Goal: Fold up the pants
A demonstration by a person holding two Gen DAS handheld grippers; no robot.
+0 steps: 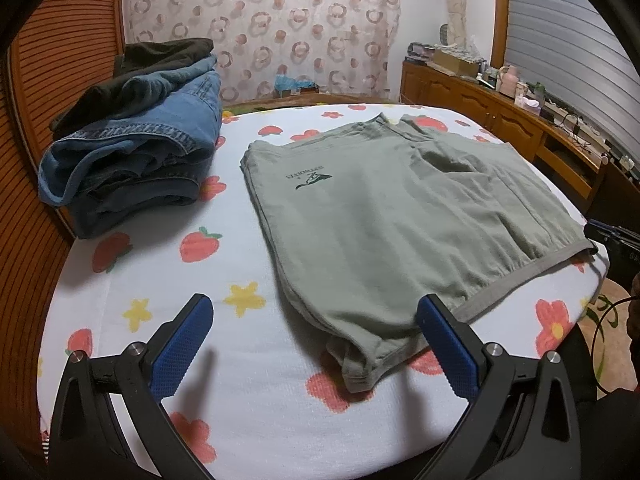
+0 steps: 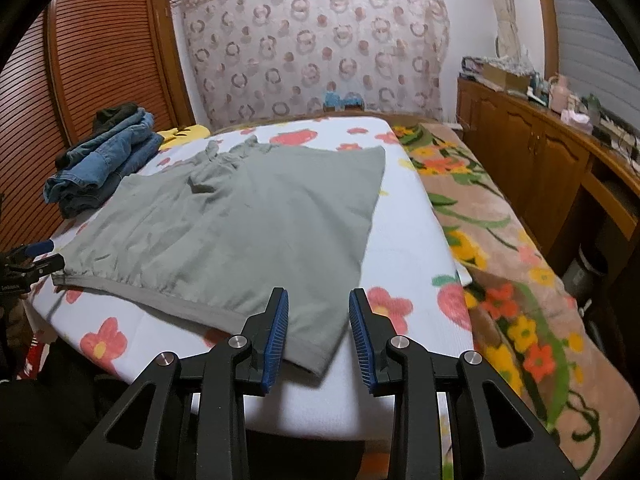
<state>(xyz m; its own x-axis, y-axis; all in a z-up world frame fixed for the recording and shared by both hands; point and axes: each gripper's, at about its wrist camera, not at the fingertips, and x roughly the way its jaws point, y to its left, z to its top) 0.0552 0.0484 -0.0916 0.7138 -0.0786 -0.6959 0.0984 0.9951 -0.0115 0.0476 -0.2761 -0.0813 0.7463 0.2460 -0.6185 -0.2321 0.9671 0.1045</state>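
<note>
Grey pants (image 1: 380,216) flat on bed (image 1: 248,360) (both hand-held grippers (image 1: 316,344) (image 2: 318,336) spread, empty).

**Around the bed**

A white sheet (image 1: 248,364) printed with red flowers, strawberries and yellow stars covers the mattress. At its far left sits a stack of folded jeans (image 1: 136,156) with a dark garment (image 1: 160,64) on top (just beside the slatted wooden doors (image 2: 100,60)). A pink floral blanket (image 2: 508,280) lies along the right side. Behind hangs a ring-patterned curtain (image 1: 272,28). A wooden cabinet (image 2: 532,160) carries clutter too small to tell apart.
</note>
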